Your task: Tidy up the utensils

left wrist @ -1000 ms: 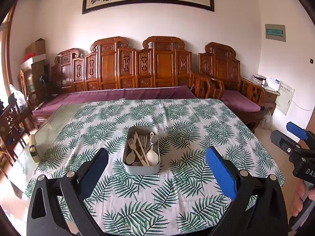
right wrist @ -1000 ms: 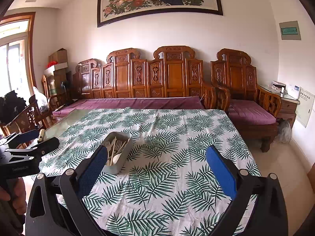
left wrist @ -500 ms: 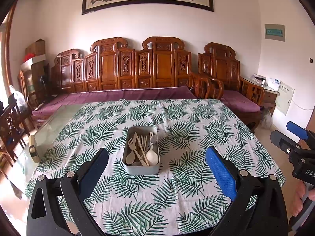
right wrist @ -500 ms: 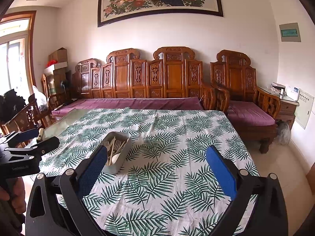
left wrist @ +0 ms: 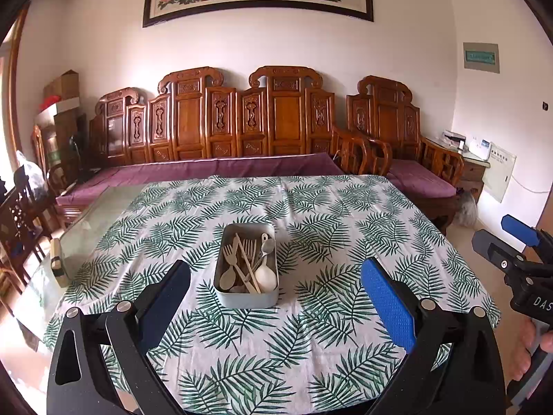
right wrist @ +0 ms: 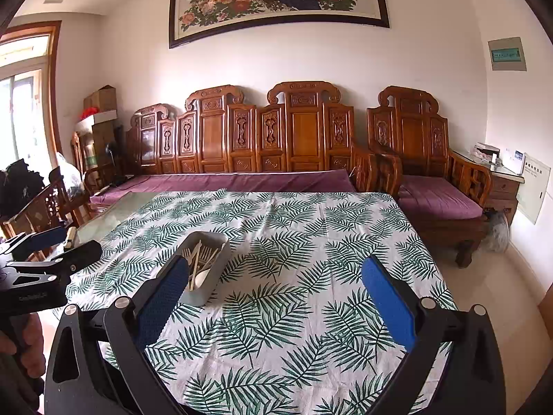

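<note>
Left claw (left wrist: 276, 297) gapes wide, empty; right claw (right wrist: 274, 294) likewise (both short of the utensil bin (left wrist: 246, 297)).

My left claw (left wrist: 274, 302) is matte black with two angled arms, each tipped by a blue, dimpled rubber pad (left wrist: 389, 302) and pinned with round silver screws (left wrist: 428, 303). The right claw (right wrist: 273, 306) is built the same. Seen from the side, its black body carries white lettering, "DAS", partly cut off. A grey handle sits under it, with a hand (left wrist: 528, 349) wrapped around.
</note>
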